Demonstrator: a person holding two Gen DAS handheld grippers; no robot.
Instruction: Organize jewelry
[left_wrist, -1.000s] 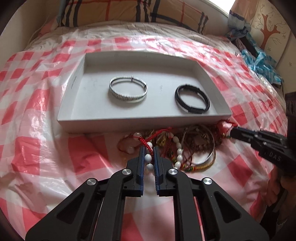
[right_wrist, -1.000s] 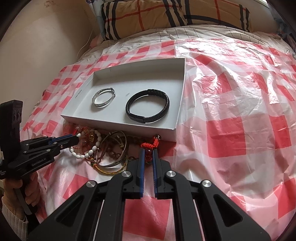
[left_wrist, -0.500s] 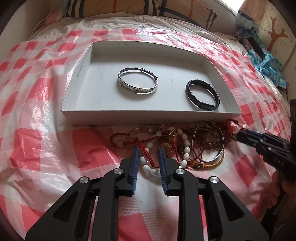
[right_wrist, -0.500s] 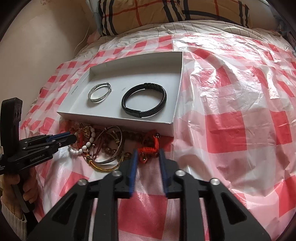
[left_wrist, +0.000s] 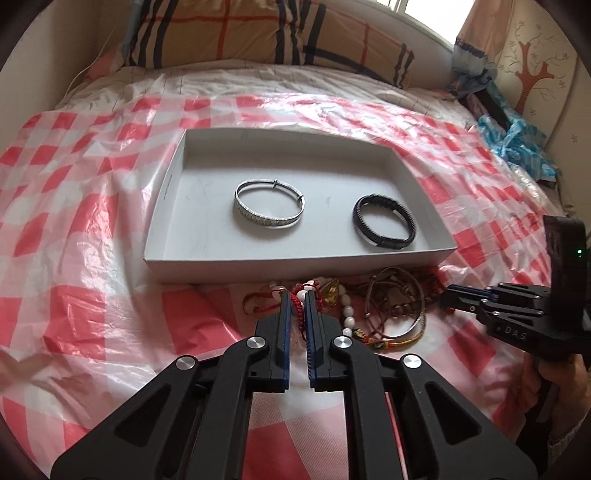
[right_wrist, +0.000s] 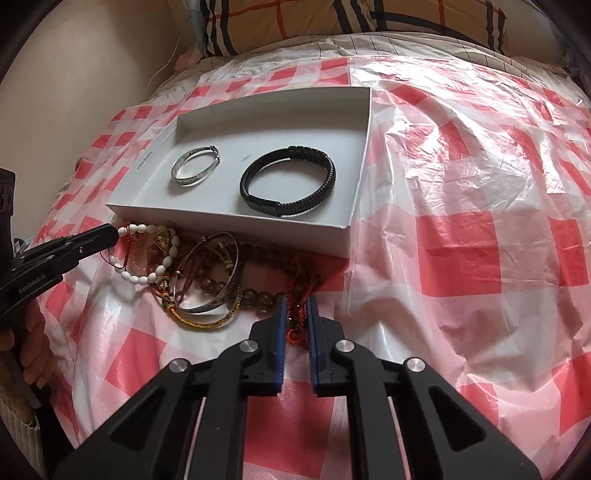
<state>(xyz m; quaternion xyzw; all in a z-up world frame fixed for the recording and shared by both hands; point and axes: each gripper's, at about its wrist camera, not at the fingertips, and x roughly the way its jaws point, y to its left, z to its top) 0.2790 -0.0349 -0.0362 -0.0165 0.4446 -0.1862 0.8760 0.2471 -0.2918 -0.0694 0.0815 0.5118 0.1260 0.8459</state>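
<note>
A white tray (left_wrist: 295, 267) on the bed holds a silver bangle (left_wrist: 258, 220) and a black braided bracelet (left_wrist: 388, 242). In front of its near wall lies a tangled pile of bracelets (left_wrist: 391, 314). My left gripper (left_wrist: 296, 295) is at the pile's left end, its jaws closing on a red braided cord (left_wrist: 298, 312) beside white beads. In the right wrist view my right gripper (right_wrist: 295, 301) is at the pile's right end, jaws closing on a red-orange cord (right_wrist: 295, 321) strung with dark beads. The tray (right_wrist: 229, 225) sits just beyond.
Red-and-white checked plastic sheet (right_wrist: 480, 258) covers the bed. A plaid pillow (left_wrist: 258, 33) lies at the back, blue cloth (left_wrist: 517, 144) at the far right. A hand (right_wrist: 29, 332) grips the left tool's handle. Open sheet lies right of the tray.
Both grippers' jaws stood apart half a second ago and are now together again on cords. The left gripper left the white beads for the red cord and drew back, so the tray looks farther.
</note>
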